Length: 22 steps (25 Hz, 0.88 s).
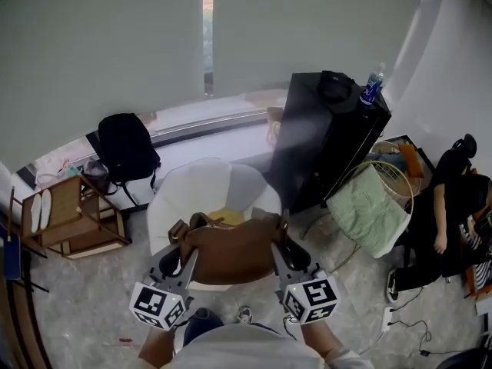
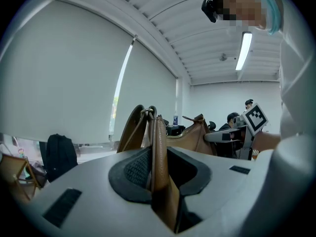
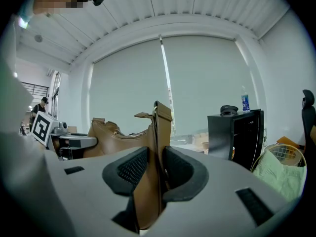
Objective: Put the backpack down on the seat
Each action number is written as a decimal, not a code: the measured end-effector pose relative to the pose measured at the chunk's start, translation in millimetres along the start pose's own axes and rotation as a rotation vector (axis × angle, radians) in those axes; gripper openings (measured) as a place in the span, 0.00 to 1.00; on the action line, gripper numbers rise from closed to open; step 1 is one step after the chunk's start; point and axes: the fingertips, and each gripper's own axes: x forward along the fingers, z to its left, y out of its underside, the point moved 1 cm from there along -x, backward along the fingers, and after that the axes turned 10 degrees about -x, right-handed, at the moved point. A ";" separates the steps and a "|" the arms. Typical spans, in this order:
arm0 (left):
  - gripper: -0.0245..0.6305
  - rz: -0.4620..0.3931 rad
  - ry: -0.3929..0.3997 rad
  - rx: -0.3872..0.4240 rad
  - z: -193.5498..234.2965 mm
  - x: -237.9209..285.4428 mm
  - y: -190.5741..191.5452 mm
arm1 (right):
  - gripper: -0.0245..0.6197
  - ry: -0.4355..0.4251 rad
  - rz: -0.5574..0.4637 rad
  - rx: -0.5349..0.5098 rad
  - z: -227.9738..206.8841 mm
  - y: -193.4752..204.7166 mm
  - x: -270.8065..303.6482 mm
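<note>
A brown leather backpack [image 1: 231,254] hangs between my two grippers, just above the front of a white round seat [image 1: 201,184]. In the head view my left gripper [image 1: 181,257] holds its left side and my right gripper [image 1: 280,254] its right side. In the left gripper view the left gripper [image 2: 159,174] is shut on a brown strap [image 2: 159,142] that stands upright between the pads. The right gripper [image 3: 157,169] is likewise shut on a brown strap [image 3: 160,127], with the bag's body [image 3: 116,139] off to its left. Something yellow [image 1: 225,216] lies on the seat behind the bag.
A black cabinet [image 1: 330,141] stands right of the seat, with a water bottle [image 1: 372,85] and a black cap [image 1: 336,85] on top. A green bag [image 1: 369,206] leans beside it. A black backpack [image 1: 125,146] sits by the window, a wooden rack [image 1: 73,217] at left, a person [image 1: 453,206] at far right.
</note>
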 end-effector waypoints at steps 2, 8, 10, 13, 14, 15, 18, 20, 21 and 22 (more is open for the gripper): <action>0.20 0.001 -0.026 -0.011 0.1 4.7 -0.7 | 0.24 -0.023 0.001 0.002 -6.0 0.5 6.7; 0.20 0.001 -0.059 -0.014 26.6 11.9 -4.6 | 0.24 -0.060 -0.001 0.017 -2.2 0.7 41.5; 0.20 -0.003 -0.053 -0.009 39.9 16.3 -9.4 | 0.24 -0.052 -0.006 0.022 0.9 -1.9 54.5; 0.20 -0.013 -0.033 0.002 61.8 25.8 -19.4 | 0.24 -0.040 -0.014 0.025 6.0 -8.7 73.9; 0.20 -0.016 -0.023 0.005 68.4 28.4 -22.4 | 0.24 -0.035 -0.017 0.025 7.8 -11.1 79.5; 0.20 -0.018 -0.012 0.007 74.6 30.9 -25.3 | 0.24 -0.026 -0.019 0.024 9.4 -13.5 84.8; 0.20 -0.019 0.019 0.014 95.4 38.7 -36.4 | 0.24 0.007 -0.027 0.017 14.4 -22.8 102.5; 0.20 -0.020 0.037 0.018 111.6 43.9 -44.6 | 0.24 0.027 -0.032 0.016 18.2 -28.2 116.4; 0.20 -0.020 0.046 0.021 118.9 46.6 -48.4 | 0.24 0.038 -0.033 0.016 19.6 -29.8 122.9; 0.20 -0.019 0.056 0.025 125.3 49.1 -51.2 | 0.24 0.050 -0.033 0.019 21.2 -30.5 128.4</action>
